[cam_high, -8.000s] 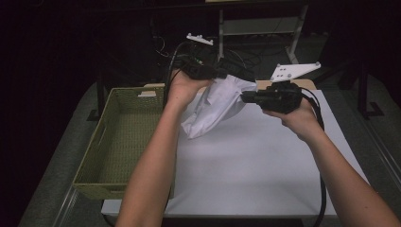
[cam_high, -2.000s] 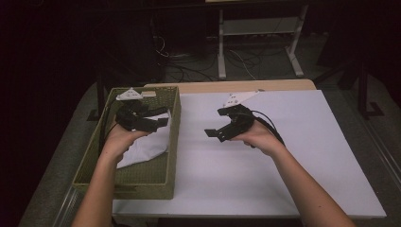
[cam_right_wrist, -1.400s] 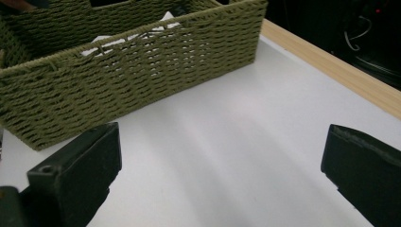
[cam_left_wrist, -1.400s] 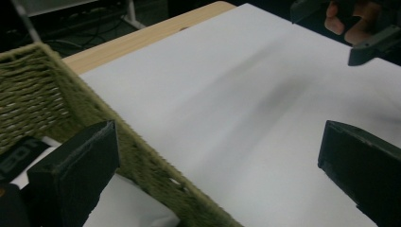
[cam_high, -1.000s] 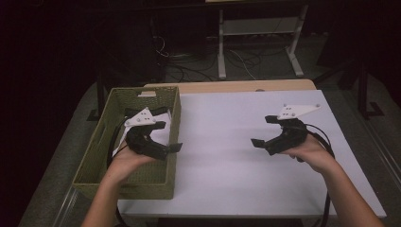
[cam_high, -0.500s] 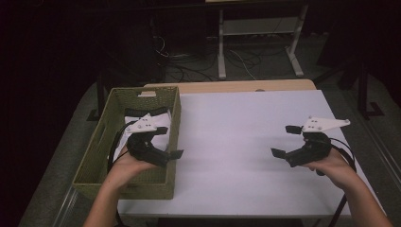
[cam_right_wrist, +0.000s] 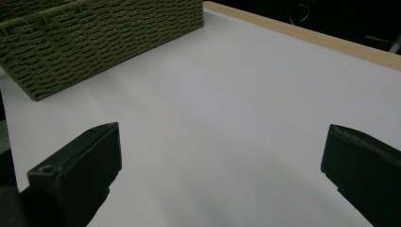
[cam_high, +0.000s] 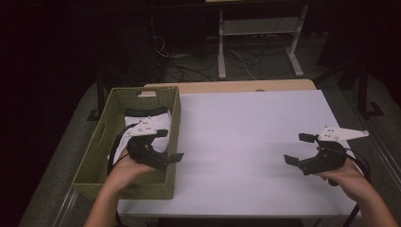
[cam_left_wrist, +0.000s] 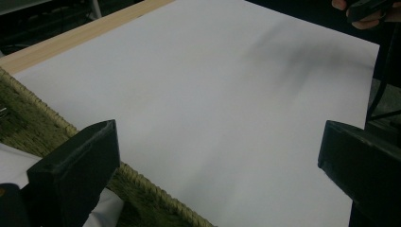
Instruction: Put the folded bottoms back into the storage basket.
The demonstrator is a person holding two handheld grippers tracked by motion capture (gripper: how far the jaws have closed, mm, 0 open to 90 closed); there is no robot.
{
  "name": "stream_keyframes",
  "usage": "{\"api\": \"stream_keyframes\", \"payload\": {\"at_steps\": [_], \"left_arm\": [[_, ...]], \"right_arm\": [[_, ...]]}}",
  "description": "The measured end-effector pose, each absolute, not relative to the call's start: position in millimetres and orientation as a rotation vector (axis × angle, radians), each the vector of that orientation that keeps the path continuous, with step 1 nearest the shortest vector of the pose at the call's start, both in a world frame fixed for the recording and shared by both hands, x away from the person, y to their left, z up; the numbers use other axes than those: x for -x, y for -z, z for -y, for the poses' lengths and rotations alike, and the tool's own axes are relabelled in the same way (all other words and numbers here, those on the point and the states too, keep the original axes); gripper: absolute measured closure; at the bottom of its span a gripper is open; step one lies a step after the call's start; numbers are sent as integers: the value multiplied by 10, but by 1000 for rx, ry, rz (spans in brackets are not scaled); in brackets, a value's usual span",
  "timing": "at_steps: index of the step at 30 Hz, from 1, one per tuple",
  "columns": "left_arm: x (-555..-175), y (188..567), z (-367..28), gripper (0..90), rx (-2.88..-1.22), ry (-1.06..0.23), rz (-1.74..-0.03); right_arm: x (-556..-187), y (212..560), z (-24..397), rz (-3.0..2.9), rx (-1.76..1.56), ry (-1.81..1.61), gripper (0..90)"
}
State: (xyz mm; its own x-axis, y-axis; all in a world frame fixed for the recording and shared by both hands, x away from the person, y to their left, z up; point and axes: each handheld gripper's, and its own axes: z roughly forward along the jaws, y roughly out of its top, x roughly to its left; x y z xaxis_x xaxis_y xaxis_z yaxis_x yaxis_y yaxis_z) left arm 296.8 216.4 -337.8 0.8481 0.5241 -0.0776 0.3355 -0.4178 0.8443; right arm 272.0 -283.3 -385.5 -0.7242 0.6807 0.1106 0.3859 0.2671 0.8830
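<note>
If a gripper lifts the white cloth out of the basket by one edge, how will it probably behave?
The white cloth lies crumpled in soft folds in the woven basket, so it is probably floppy and would hang and unfold. It looks thin, so likely light. It should not roll or break, but could snag on the weave.

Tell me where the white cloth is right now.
In the high view the white cloth lies inside the green woven basket at the table's left side, partly under the left gripper, whose open jaws reach over the basket's right rim.
</note>
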Motion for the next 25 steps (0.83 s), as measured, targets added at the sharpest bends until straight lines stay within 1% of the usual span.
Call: {"api": "stream_keyframes", "payload": {"at_steps": [6,25], "left_arm": [[-2944,3398,-2192,0,-2034,-235,-633],[-2947,3473,-2226,0,-2034,-220,-646]], "right_arm": [[-2720,3899,2867,-2248,-996,-1438,0],[-2724,3877,2868,-2245,-980,-1445,0]]}}
